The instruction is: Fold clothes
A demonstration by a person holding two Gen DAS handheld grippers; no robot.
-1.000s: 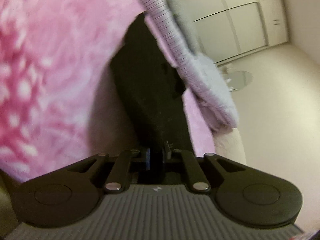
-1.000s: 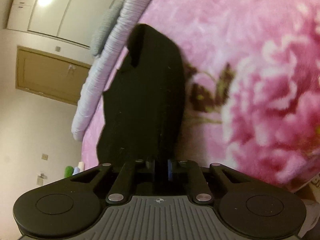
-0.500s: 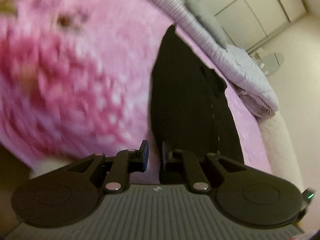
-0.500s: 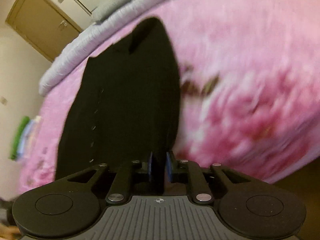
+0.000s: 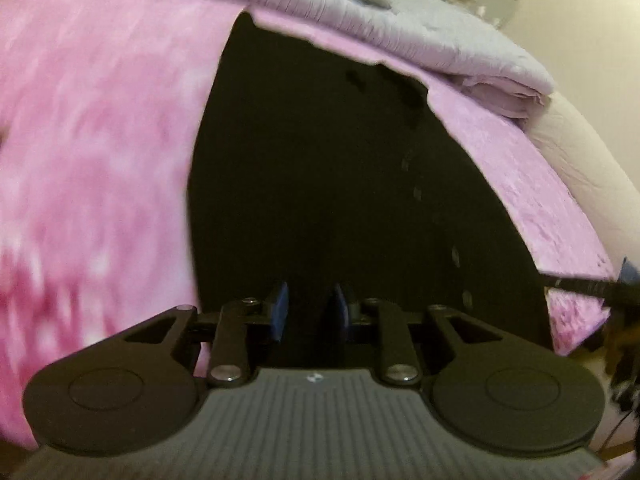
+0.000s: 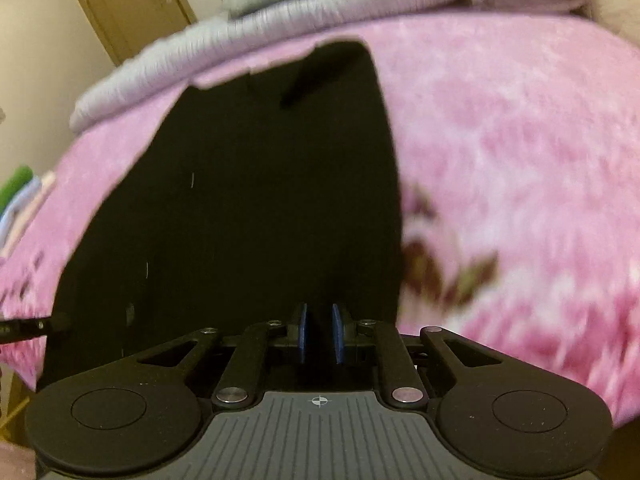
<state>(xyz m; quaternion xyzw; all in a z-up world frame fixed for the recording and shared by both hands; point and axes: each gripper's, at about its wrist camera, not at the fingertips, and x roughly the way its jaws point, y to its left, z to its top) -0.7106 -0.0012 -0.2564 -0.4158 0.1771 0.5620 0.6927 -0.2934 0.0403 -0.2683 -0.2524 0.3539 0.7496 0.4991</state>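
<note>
A black buttoned garment point(image 5: 340, 160) lies spread flat on a pink flowered blanket point(image 5: 100, 140), its button row point(image 5: 416, 192) running down the right side. My left gripper point(image 5: 308, 308) hovers over its near edge. Its jaws are opening, and the blue pads point(image 5: 280, 312) stand apart with no cloth pinched between them. In the right wrist view the same garment point(image 6: 260, 200) reaches down to my right gripper point(image 6: 319, 332). Its pads point(image 6: 302, 332) stand a narrow gap apart, with dark cloth behind them. A thin dark bar point(image 5: 580, 286), probably part of the right gripper, pokes in at the right edge.
A folded lilac quilt point(image 5: 400, 28) lies along the far edge of the bed, also in the right wrist view point(image 6: 200, 64). A wooden door point(image 6: 132, 12) stands behind it. Folded green and pale clothes point(image 6: 20, 192) lie at the left. The pink blanket point(image 6: 500, 140) stretches right.
Both views have rolled to level and pulled back. The garment, earlier pinched and hanging from both grippers, now lies flat. The left pads have spread wide; the right pads have parted slightly.
</note>
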